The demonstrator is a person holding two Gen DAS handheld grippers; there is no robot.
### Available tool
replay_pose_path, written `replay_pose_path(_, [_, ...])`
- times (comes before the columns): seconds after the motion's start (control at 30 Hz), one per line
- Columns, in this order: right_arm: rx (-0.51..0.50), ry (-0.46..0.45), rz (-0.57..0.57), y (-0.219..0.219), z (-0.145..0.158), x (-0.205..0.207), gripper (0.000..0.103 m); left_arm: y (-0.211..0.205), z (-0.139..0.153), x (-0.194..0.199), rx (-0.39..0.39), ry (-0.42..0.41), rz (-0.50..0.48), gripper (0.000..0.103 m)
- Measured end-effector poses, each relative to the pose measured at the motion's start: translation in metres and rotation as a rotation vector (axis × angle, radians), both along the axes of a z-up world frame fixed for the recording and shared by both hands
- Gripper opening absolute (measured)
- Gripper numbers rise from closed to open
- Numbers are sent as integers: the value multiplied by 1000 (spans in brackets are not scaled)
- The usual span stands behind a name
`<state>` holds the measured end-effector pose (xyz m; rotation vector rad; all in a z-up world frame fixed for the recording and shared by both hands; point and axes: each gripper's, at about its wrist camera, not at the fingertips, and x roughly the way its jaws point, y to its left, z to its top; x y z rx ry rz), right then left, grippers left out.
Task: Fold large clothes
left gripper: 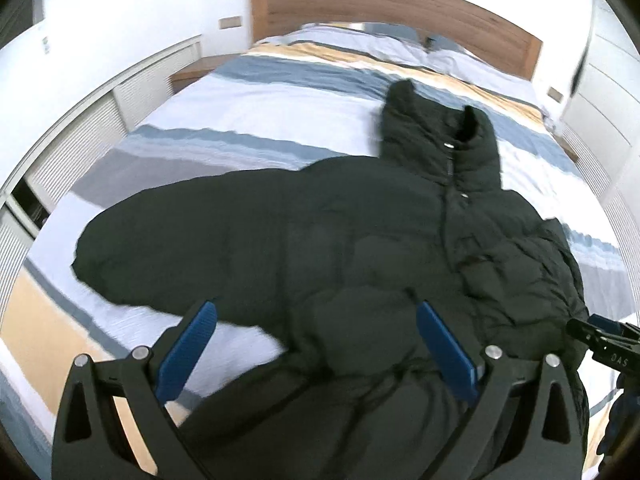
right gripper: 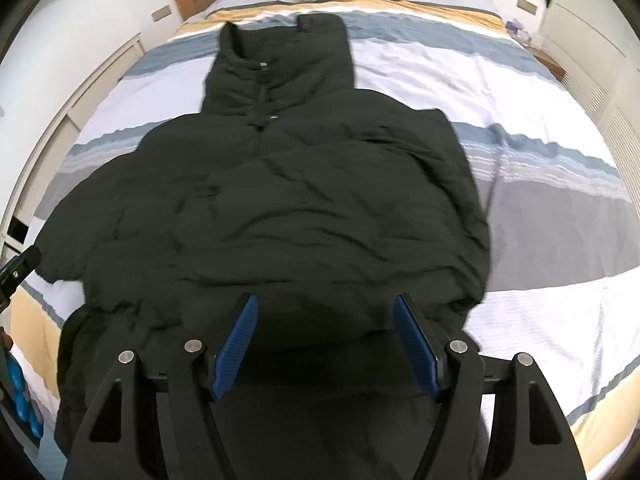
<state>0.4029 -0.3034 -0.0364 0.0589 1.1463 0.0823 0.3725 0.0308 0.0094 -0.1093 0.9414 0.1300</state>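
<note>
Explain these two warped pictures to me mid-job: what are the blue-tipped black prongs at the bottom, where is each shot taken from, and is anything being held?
Each picture comes from a fisheye camera mounted on a hand-held two-finger gripper, looking along its fingers. The prongs are those fingers, with blue ribbed pads. One view shows the left gripper, the other the right gripper. Both look down on a dark green puffy hooded jacket spread front-up on a bed with a blue, white, grey and yellow striped cover. One sleeve stretches out sideways. Both grippers are open above the jacket's lower part; neither holds anything.
</note>
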Motion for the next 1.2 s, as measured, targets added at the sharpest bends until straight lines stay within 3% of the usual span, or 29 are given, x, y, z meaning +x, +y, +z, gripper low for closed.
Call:
replay_pose_path(0.47, [-15,-12,89,78,22,2,69,102,-7,-32,-48,59,113,101])
replay_pose_path(0.83, [-29,19,101,114,11,5,69,270,-61,-40,-271,94,436,101])
replay_pose_path(1.1, [-47,53,81,116,-2,7,69,354,-117,-27,-679,13,572,100])
replay_pose_path(1.2, [-60,60,66,109,-1,6,69,366,-138,-21,-753,13,605,100])
